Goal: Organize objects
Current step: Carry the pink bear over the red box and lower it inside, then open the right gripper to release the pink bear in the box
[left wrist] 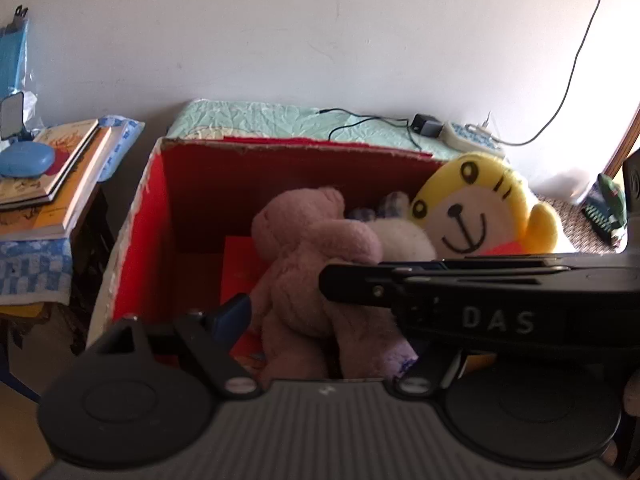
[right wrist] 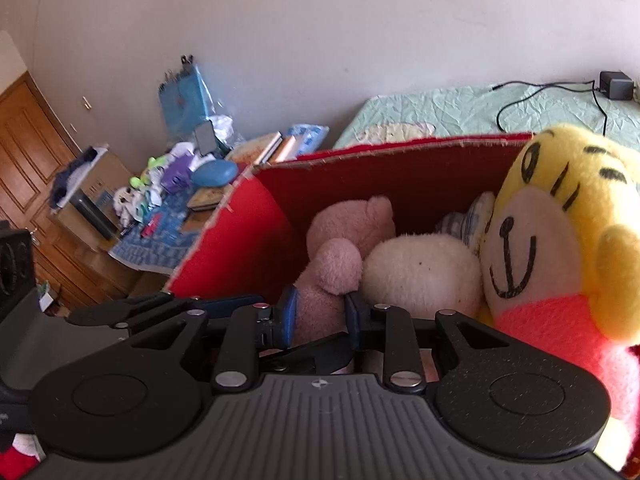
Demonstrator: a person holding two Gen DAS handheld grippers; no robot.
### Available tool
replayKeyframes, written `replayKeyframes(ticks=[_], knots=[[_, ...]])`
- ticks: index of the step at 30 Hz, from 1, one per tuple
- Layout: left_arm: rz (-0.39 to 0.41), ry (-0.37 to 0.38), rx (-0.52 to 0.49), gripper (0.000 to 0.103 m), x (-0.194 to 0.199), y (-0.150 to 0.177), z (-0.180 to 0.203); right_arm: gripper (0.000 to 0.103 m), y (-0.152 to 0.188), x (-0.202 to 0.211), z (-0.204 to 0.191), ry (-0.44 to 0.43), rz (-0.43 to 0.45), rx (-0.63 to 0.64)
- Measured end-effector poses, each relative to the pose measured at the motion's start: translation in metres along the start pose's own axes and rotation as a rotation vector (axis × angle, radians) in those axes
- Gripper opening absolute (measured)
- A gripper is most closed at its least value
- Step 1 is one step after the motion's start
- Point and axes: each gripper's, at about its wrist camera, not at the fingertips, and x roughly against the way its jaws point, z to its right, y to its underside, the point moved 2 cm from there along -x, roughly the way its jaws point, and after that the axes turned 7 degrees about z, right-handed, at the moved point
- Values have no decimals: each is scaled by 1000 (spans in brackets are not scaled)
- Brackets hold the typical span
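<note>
Left wrist view: pink bear (left wrist: 316,276) lies inside red box (left wrist: 160,216) beside yellow toy (left wrist: 480,204); left gripper (left wrist: 288,304), spread wide, steadies nothing. Right wrist view: right gripper (right wrist: 320,316) pinches the bear's limb, apparently to place it.

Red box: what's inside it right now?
Inside the red box: a pink teddy bear, a white plush, a yellow tiger plush and a bit of checked fabric. The toys cover most of the box floor.
</note>
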Motion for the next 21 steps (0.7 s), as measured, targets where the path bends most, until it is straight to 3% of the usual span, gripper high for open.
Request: replayKeyframes(ticks=[12, 21], knots=[[-123, -42, -13, 83, -25, 6, -1, 28, 7, -12, 11, -6, -23, -86], [-160, -83, -18, 88, -33, 8, 1, 29, 6, -14, 9, -16, -31, -70]])
